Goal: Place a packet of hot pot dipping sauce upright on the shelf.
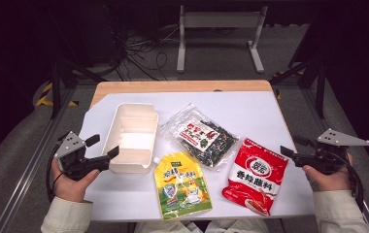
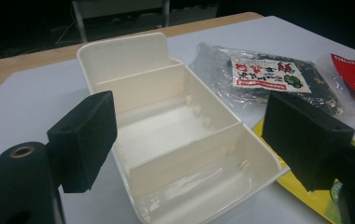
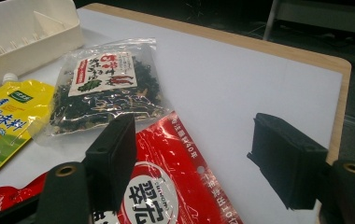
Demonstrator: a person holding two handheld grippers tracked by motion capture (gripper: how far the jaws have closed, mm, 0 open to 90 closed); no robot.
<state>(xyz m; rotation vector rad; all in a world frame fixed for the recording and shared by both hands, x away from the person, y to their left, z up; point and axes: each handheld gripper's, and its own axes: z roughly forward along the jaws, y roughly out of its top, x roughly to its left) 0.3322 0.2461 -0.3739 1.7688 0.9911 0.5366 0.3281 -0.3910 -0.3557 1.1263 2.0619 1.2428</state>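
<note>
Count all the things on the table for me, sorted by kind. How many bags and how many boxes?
Bags: 3 (yellow spout pouch, clear bag of dark dried greens, red packet)
Boxes: 1 (white divided box)
Total: 4

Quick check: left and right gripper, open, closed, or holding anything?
Left gripper: open, holding nothing, beside the white tray.
Right gripper: open, holding nothing, near the red packet.

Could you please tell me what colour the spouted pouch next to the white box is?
The pouch is yellow with green at the bottom; the high view shows it best.
</note>
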